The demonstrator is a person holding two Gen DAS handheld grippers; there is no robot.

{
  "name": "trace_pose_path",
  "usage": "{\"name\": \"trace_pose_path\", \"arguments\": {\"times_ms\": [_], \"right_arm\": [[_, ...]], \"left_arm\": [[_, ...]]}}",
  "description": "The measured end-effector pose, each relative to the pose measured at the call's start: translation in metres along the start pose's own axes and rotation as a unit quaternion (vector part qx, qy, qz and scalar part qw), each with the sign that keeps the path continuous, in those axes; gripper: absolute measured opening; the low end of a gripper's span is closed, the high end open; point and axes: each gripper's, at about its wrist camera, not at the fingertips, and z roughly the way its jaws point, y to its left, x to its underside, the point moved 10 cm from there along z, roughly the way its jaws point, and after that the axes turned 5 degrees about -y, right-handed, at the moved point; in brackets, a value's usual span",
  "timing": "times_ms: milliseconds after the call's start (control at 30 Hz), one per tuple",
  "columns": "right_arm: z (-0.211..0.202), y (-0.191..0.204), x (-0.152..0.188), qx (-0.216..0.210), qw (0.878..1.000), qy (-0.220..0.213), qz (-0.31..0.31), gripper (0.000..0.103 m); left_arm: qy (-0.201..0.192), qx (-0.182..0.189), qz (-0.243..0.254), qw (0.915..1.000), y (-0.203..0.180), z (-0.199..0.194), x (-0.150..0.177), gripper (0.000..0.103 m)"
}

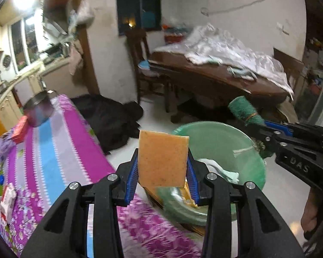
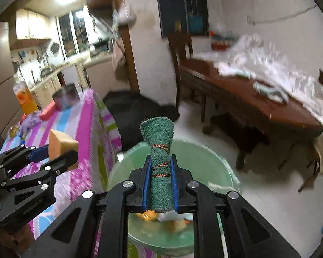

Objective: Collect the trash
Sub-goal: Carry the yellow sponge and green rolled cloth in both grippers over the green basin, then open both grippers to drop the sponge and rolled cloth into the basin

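**Two pieces of trash poised over the green basin**

Beside the striped tabletop [image 1: 53, 142], a green basin [image 1: 215, 133] sits low, already holding scraps. The left hand-held gripper [image 1: 162, 169] clamps an orange sponge [image 1: 162, 159] and the right hand-held gripper [image 2: 160, 185] pinches a wire-bound green scrub pad [image 2: 159, 150], both angled down above the basin, probably so each drops in.

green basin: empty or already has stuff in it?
Not empty. The green basin holds white and orange scraps at its bottom, visible under the right gripper.
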Motion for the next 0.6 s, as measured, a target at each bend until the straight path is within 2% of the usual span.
{"name": "trace_pose_path", "arguments": {"times_ms": [133, 267, 400, 600], "right_arm": [[0.027, -0.021, 0.012, -0.005, 0.998, 0.057, 0.010, 0.016], [0.047, -0.031, 0.021, -0.010, 0.996, 0.092, 0.016, 0.016], [0.064, -0.040, 0.027, -0.009, 0.993, 0.116, 0.017, 0.016], [0.071, -0.051, 0.034, 0.004, 0.991, 0.130, 0.014, 0.016]], "left_arm": [[0.047, 0.023, 0.005, 0.9986, -0.020, 0.025, 0.008, 0.037], [0.090, 0.044, 0.006, 0.9949, -0.036, 0.048, 0.020, 0.037], [0.114, 0.050, 0.005, 0.9923, -0.044, 0.063, 0.029, 0.037], [0.126, 0.042, 0.007, 0.9910, -0.041, 0.071, 0.036, 0.037]]}}
